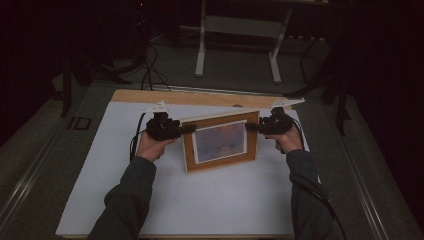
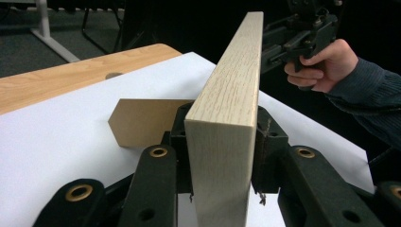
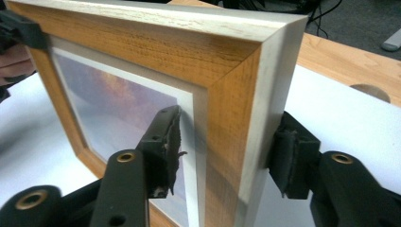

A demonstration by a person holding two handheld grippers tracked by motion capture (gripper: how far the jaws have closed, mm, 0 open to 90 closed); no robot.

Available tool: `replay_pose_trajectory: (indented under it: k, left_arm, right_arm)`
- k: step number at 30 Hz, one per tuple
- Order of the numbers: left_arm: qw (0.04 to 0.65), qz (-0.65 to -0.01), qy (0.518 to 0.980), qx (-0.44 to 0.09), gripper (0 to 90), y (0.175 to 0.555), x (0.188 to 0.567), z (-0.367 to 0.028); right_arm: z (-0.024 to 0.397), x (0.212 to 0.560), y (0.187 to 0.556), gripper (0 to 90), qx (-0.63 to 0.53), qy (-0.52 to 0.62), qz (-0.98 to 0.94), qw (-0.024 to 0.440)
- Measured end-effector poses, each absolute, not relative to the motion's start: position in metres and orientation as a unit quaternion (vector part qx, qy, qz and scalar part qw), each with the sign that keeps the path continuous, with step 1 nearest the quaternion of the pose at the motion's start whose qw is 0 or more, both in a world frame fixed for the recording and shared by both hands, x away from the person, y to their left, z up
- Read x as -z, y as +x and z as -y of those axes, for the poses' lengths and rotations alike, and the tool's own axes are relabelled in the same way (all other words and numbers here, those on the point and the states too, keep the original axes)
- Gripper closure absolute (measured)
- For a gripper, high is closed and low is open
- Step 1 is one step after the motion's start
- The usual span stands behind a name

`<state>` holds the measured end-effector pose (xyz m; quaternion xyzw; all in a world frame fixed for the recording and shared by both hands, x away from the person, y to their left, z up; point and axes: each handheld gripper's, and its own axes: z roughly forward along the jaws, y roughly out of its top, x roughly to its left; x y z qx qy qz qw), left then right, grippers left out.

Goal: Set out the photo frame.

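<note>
A wooden picture frame (image 1: 220, 142) with a bluish-orange picture stands upright, leaning back a little, on the white sheet (image 1: 200, 205). My left gripper (image 1: 190, 128) holds its left edge. In the left gripper view, both pads of this gripper (image 2: 222, 156) lie flat against the pale side of the frame (image 2: 231, 94). The frame's brown easel stand (image 2: 142, 120) rests on the sheet behind it. My right gripper (image 1: 250, 126) straddles the right edge. In the right gripper view, its jaws (image 3: 226, 151) stand either side of the frame (image 3: 142, 61), with the front pad just off the picture.
The white sheet covers most of a wooden table (image 1: 150, 96), which has a round hole (image 3: 371, 92) near its far edge. A white desk frame (image 1: 200, 45) and cables stand on the dark floor beyond. The person's forearms come in from the bottom.
</note>
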<state>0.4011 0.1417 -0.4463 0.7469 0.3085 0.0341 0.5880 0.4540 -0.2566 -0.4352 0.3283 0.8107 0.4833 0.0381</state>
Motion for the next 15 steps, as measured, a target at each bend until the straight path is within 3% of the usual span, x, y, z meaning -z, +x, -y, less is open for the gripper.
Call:
replay_pose_trajectory:
  k: [15]
  left_arm:
    - [0.599, -0.301, 0.742, -0.027, 61.9, 0.41, 0.449, -0.142]
  right_arm:
    - [0.268, 0.439, 0.428, 60.4, -0.492, 0.338, -0.801, 0.03]
